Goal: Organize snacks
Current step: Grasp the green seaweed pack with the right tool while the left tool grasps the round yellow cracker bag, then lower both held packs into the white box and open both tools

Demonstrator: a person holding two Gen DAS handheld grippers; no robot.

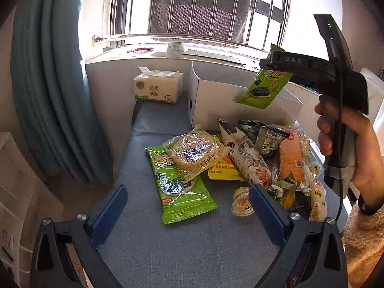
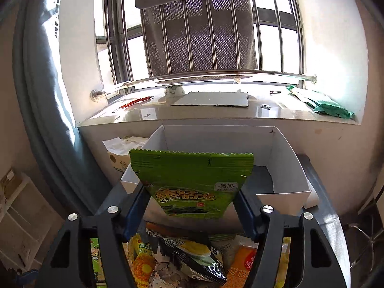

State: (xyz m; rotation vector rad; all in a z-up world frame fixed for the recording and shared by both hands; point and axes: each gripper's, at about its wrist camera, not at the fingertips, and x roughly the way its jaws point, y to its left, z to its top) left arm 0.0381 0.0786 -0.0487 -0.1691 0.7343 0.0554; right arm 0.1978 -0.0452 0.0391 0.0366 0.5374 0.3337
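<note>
Seaweed packet held over the box

From my remote seat, I saw the right gripper (image 2: 190, 192) pinching a green seaweed packet (image 2: 192, 175) by its two side edges, the zigzag end pointing away from the camera. The packet hung in the air in front of the open white box (image 2: 283, 153), which stood at the back of the desk (image 1: 192, 252) under the windowsill (image 2: 216, 117). I could see only a bare floor in the part of the box that showed.

In the left wrist view the same packet dangled from the right gripper's tips, tilted, just above the near wall of the box. A hand (image 1: 355, 148) in a fuzzy tan sleeve (image 1: 362, 240) gripped the handle.

My left gripper (image 1: 188, 192) was spread wide and held nothing. It hovered low over the desk, with a second green seaweed packet (image 1: 177, 192) lying flat beyond its fingers. A clear-wrapped noodle cake (image 1: 196, 151) overlapped that packet's far end. To the right lay the pile of snacks (image 1: 264, 153), loose and jumbled, near the box front. A tissue pack (image 1: 158, 86) sat left of the box against the wall.
</note>
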